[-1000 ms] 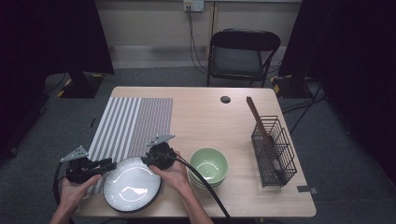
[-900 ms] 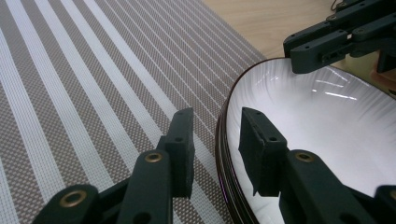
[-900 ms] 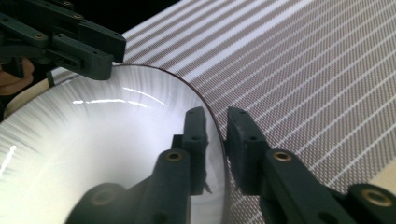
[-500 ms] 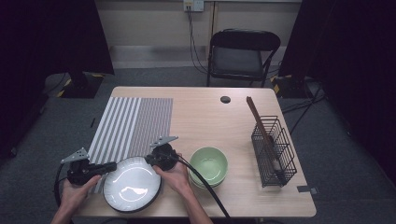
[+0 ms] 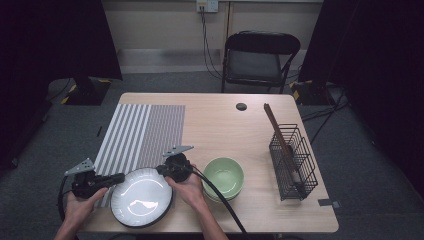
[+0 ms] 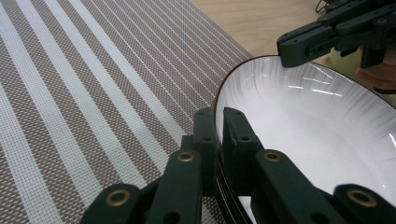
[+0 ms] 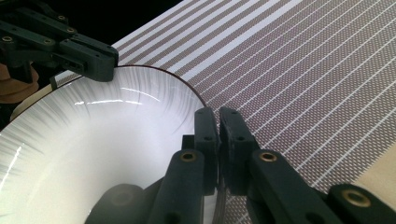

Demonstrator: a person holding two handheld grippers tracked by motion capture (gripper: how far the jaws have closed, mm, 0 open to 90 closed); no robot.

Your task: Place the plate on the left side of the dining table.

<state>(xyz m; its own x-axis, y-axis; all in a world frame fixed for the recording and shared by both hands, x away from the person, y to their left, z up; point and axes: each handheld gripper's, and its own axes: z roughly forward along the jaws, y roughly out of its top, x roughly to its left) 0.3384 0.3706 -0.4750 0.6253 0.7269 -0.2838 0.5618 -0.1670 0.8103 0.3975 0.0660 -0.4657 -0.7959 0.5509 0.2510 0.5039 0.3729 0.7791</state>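
Note:
A white plate [image 5: 141, 197] with a dark rim lies at the table's front left, partly on a striped placemat [image 5: 140, 132]. My left gripper [image 5: 120, 177] is shut on the plate's left rim; its jaws have just been closing with the rim between them. In the left gripper view the left gripper [image 6: 219, 123] pinches the edge of the plate [image 6: 317, 135]. My right gripper [image 5: 162, 170] is shut on the far right rim, and its jaws have also just been closing on it. The right gripper view shows the right gripper [image 7: 217, 123] clamping the plate [image 7: 93, 149].
A green bowl [image 5: 223, 176] stands just right of the plate. A black wire rack [image 5: 292, 160] holding a brown stick [image 5: 277, 132] stands at the table's right. A small black disc [image 5: 241, 106] lies near the far edge. A folding chair [image 5: 260, 55] is behind the table.
Both grippers' jaws have drawn together on the plate's rim. The hands and the plate have stayed where they were.

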